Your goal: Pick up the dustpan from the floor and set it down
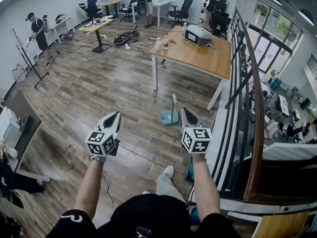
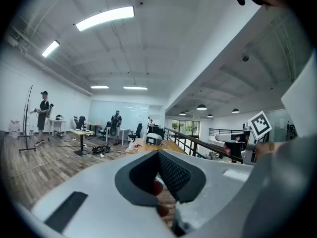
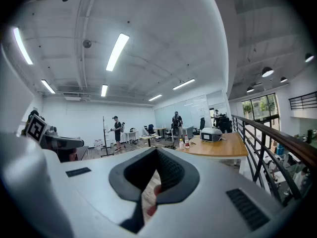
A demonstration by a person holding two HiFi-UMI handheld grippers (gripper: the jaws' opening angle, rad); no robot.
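A teal dustpan stands on the wooden floor with its thin handle upright, just in front of a table leg. My left gripper is held level well to the left of it, jaws closed together with nothing in them. A little to the right of the pan and nearer to me, my right gripper is also shut and empty. In the left gripper view the left gripper shows its jaws meeting at the tip, as does the right gripper in the right gripper view. In both views the jaws hide the dustpan.
A wooden table with a grey device and bottles stands beyond the dustpan. A dark railing runs along the right. Cables, desks and chairs are at the back, with a person at the far left. My foot is below.
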